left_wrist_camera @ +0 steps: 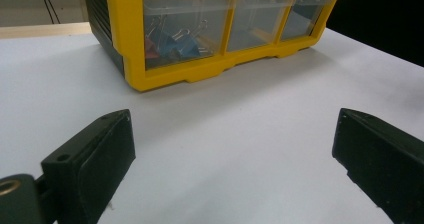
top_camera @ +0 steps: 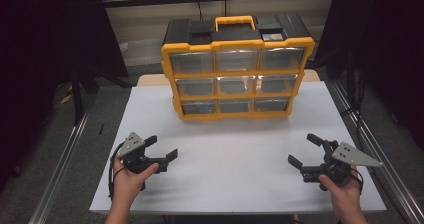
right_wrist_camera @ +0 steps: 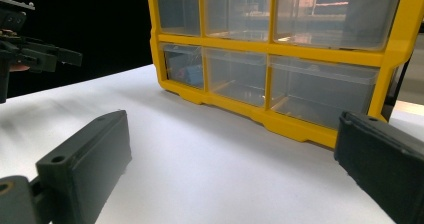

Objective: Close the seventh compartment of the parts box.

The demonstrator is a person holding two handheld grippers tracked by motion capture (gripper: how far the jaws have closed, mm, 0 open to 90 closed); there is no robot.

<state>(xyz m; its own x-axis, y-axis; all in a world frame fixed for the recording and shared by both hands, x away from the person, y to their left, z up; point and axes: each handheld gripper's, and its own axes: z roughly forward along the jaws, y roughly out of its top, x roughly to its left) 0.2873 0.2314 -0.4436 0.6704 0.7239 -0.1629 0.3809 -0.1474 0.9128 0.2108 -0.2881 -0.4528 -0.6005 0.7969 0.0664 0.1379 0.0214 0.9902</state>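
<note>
A yellow and black drawer cabinet (top_camera: 235,69) with nine clear drawers and a yellow handle stands at the far middle of the white table (top_camera: 235,159). Its bottom left drawer (left_wrist_camera: 185,31) holds coloured binder clips. My left gripper (top_camera: 161,149) is open near the front left of the table, held in a hand, with nothing between its jaws. My right gripper (top_camera: 305,150) is open near the front right, also empty. In the left gripper view the open gripper (left_wrist_camera: 235,154) faces the cabinet's lower row; in the right gripper view the open gripper (right_wrist_camera: 235,159) faces the cabinet (right_wrist_camera: 280,49) from the right.
Metal rails (top_camera: 65,154) run along both sides of the table. Dark curtains (top_camera: 45,44) hang at left and right. The other hand's gripper (right_wrist_camera: 30,54) shows at the far left of the right gripper view.
</note>
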